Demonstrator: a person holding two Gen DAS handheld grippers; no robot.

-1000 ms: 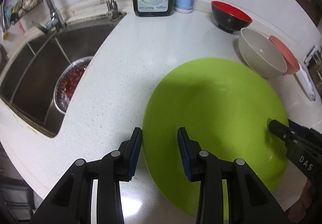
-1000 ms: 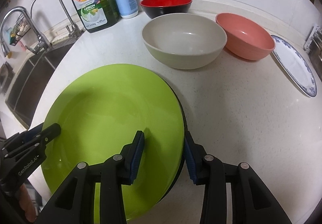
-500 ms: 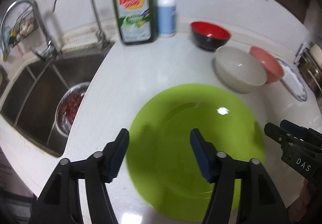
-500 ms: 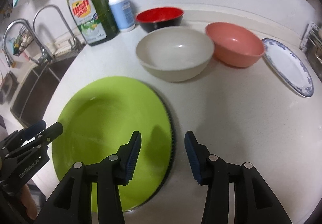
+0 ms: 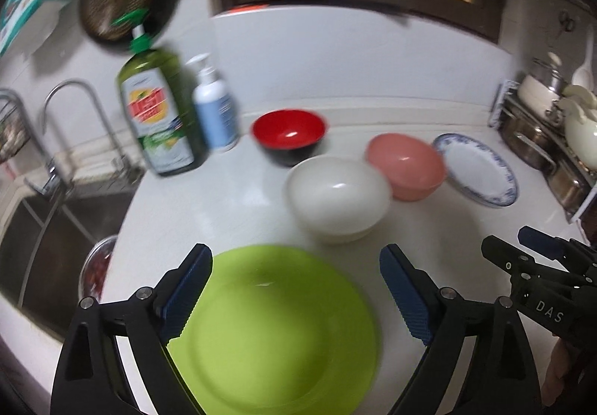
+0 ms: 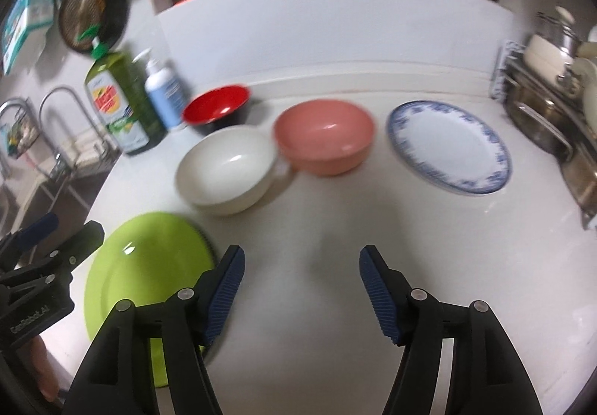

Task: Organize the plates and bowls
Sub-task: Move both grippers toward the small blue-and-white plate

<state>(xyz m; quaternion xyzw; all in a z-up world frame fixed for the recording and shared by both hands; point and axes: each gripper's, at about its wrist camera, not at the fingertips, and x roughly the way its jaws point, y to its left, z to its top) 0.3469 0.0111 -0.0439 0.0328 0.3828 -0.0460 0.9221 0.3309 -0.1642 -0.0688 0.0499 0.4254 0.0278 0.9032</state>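
Both grippers, left [image 5: 294, 288] and right [image 6: 301, 288], hung with jaws wide apart, holding nothing, over the green plate [image 5: 276, 336] on the surface [image 6: 373, 228].

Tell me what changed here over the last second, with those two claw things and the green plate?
Both let go. The left gripper and right gripper had their jaws closed on the green plate's edges; now both jaws are wide open, pulled back and up. The plate lies flat on the counter. The white bowl, pink bowl, red bowl and blue-rimmed plate haven't moved.
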